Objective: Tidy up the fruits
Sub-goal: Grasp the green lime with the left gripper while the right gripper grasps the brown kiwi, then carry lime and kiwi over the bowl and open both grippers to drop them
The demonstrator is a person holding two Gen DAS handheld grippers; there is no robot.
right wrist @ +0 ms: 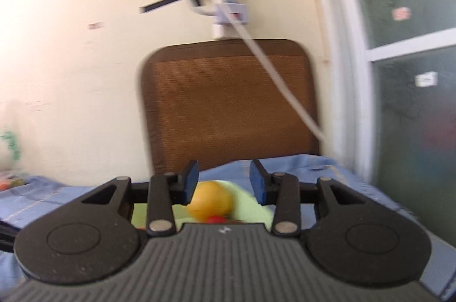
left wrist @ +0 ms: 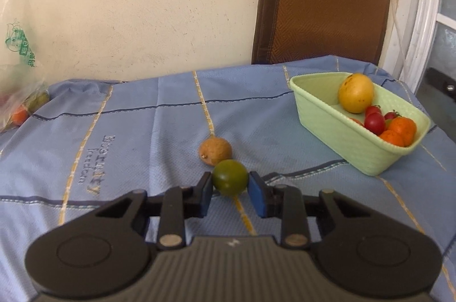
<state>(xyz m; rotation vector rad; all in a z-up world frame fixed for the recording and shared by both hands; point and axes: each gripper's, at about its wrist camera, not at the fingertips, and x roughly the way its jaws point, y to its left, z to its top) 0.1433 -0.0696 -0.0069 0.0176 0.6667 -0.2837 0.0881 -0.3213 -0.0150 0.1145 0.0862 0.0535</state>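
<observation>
My left tongs (left wrist: 230, 189) pinched the green fruit (left wrist: 229, 177) on the counter (left wrist: 128, 131); my right tongs (right wrist: 223, 182) hung part-open, empty; next I'd lift it toward the basket (left wrist: 342, 131)

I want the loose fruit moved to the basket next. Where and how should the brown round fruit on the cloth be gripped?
Grip the brown round fruit across its widest middle, pads on its left and right sides. It is round, so off-centre pads would probably slip. Come from above: the green fruit sits directly in front of it, apparently touching.

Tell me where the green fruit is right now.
In the left wrist view, the green fruit sits on the blue cloth between the left claw pads, touching the brown fruit behind it.
</observation>
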